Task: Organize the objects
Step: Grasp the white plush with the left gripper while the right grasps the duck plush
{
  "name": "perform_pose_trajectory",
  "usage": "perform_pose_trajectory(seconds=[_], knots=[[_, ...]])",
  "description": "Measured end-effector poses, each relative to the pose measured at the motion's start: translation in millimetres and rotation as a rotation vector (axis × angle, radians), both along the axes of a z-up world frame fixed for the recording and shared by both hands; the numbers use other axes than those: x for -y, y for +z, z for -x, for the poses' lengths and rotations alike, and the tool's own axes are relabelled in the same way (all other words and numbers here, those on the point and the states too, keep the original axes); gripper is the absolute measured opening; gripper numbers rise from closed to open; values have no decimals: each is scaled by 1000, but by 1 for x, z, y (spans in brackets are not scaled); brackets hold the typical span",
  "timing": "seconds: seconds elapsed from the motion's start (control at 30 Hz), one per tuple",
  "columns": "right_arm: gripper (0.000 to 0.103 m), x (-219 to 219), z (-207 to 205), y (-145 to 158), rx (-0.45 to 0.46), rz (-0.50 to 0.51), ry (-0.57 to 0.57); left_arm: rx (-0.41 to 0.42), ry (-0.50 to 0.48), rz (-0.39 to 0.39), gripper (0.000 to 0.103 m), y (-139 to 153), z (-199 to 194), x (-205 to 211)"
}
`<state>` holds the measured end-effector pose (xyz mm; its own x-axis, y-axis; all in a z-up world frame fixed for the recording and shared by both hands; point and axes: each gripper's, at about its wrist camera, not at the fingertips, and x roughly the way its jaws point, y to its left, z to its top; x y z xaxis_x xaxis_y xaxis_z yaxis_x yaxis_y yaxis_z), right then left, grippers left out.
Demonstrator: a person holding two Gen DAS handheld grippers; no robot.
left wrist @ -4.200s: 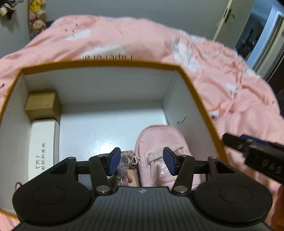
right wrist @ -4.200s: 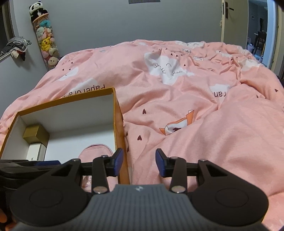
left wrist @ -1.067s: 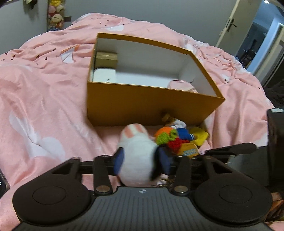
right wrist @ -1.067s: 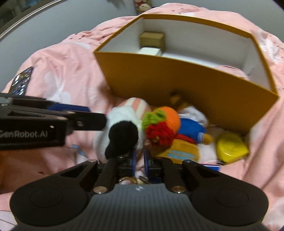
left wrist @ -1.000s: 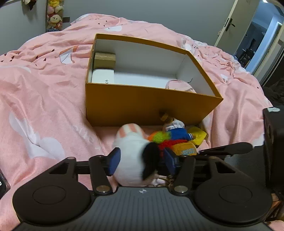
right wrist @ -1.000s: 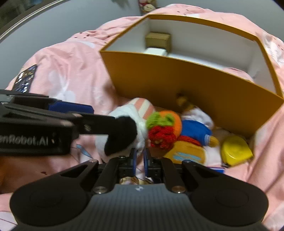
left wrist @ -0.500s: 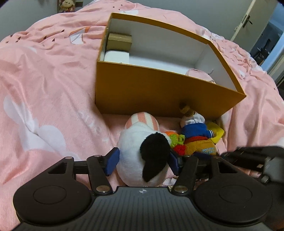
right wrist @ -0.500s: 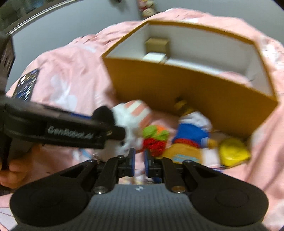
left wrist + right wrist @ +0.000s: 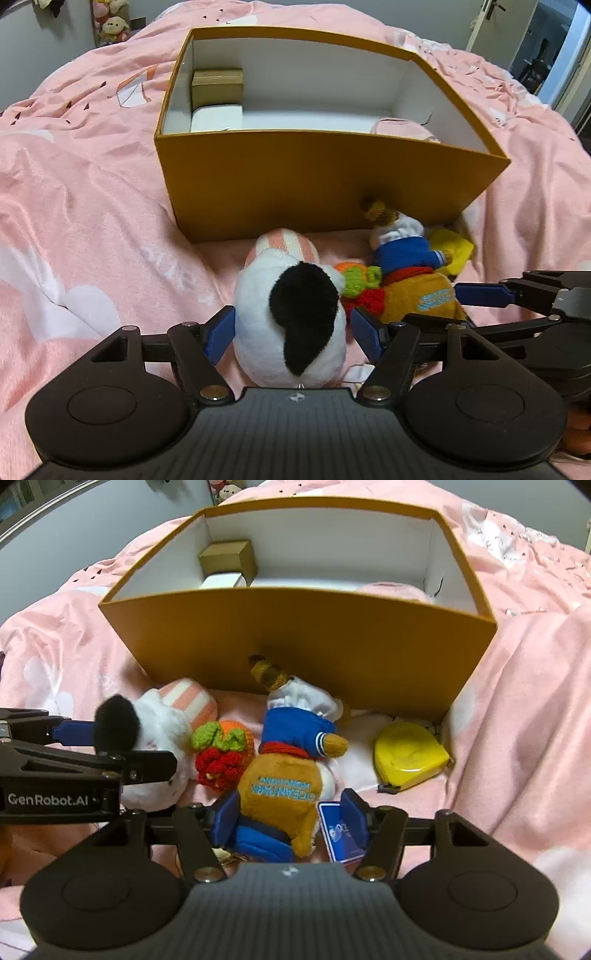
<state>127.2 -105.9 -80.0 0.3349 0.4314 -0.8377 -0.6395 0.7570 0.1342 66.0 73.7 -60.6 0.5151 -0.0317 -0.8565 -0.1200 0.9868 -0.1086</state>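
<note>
An open orange box stands on the pink bed; it also shows in the right wrist view. In front of it lie a white plush with a black ear, a knitted orange and red toy, a brown plush in a blue jacket and a yellow tape measure. My left gripper is open with its fingers on either side of the white plush. My right gripper is open around the brown plush.
Inside the box are a small gold box, a white box and a pink pouch. A blue card lies by my right gripper's right finger. The pink duvet surrounds everything. A door stands at the far right.
My right gripper has opened from nearly shut and now straddles the brown plush. My left gripper stays open around the white plush and has moved a little closer to the box.
</note>
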Motion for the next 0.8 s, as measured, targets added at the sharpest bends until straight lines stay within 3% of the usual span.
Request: perform_pose_trajectory(seconds=[0.2, 0.53, 0.8], knots=[[70, -4, -5, -12, -18, 4, 12, -6, 32, 11, 73, -4, 0, -6], [52, -5, 7, -2, 47, 26, 47, 26, 95, 106, 67, 2, 16, -22], [50, 11, 12, 27, 76, -14, 16, 100, 95, 160, 66, 31, 30, -22]])
